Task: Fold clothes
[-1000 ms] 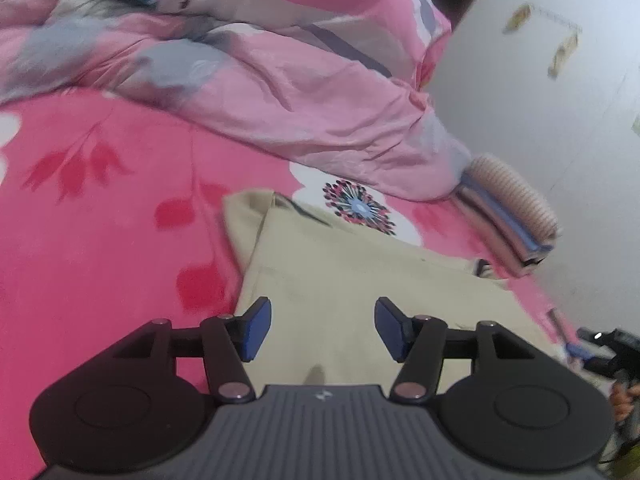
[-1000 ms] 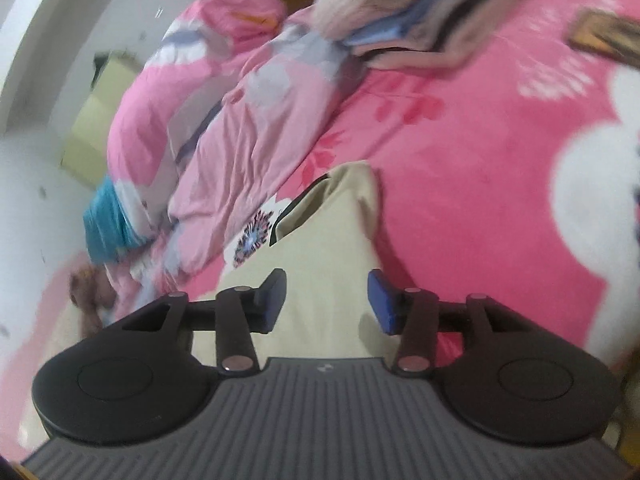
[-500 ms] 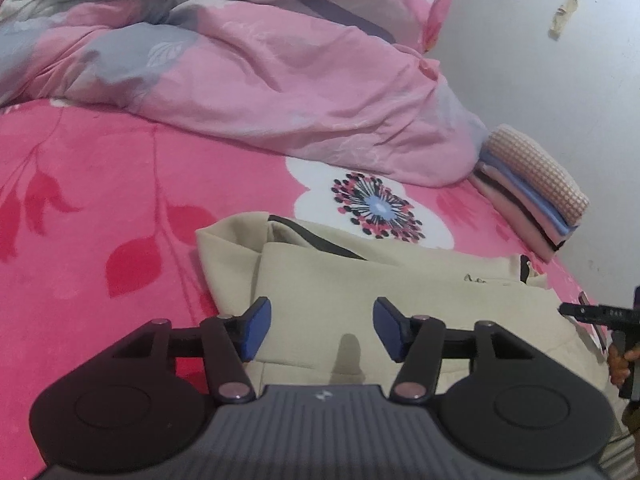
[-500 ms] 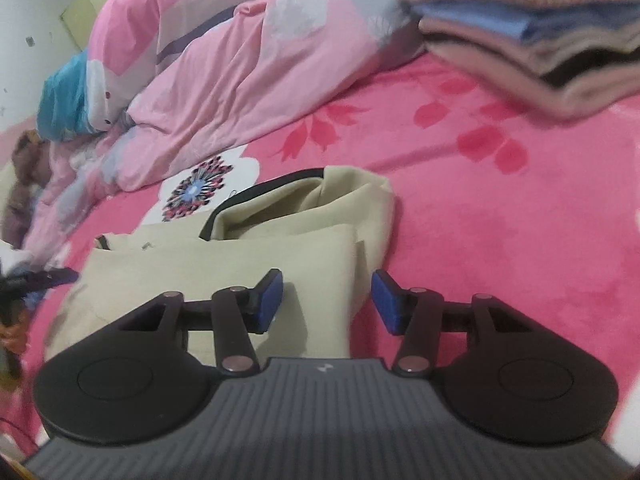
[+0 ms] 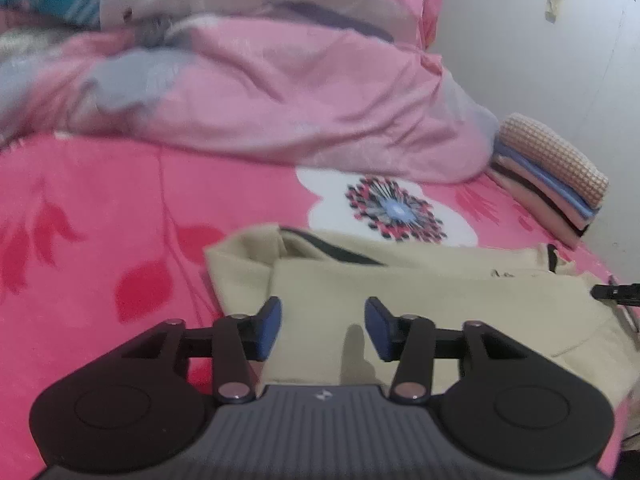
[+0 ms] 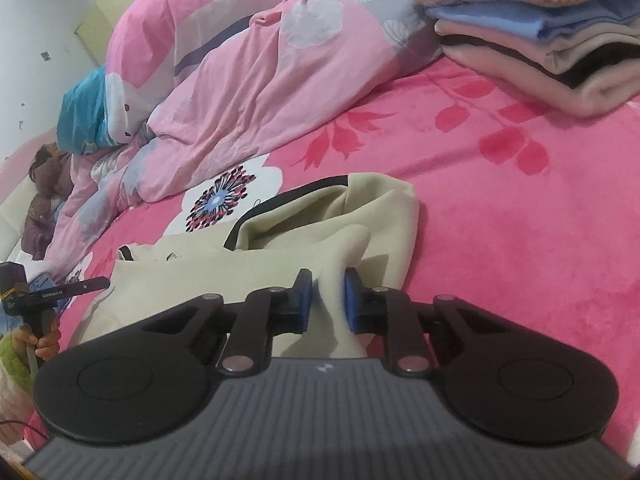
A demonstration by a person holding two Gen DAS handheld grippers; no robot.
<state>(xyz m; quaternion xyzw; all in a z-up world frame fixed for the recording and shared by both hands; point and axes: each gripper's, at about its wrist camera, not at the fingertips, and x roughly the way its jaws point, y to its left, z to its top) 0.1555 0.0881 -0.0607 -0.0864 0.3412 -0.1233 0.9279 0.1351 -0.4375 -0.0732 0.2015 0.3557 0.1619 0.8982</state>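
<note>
Mid-fold on a beige garment [image 5: 420, 300], lying flat on the pink floral bed [image 5: 100, 240], already doubled once by the look of it, dark-trimmed neckline up toward 12 o'clock.

Right tongs [image 6: 325, 300] just been closing, now clenched on a raised pleat of the beige cloth at the garment's right edge, fabric bunched up between the blue pads [image 6: 352, 300]. Left tongs [image 5: 322, 326] released, jaws standing apart with only flat cloth showing through the gap, hovering over the garment's left edge; nothing pinched there as far as visible. Jaws fidgeting a bit lately, reopening a touch, no grab yet.

So, guessing: grip-both-corners step, half done. Next move probably calls for dropping the left tongs onto that near edge, pinching it, then lifting both sides together and carrying them toward 12 o'clock, over the neckline. Uneven lift likely skews the fold.

From the left view, garment spreads from 12 round to 3 o'clock of the tongs. From the right view, spreads 9 to 12. Stack of folded clothes [image 6: 560, 32] well apart at 1 o'clock, rumpled pink duvet [image 5: 260, 80] beyond.
</note>
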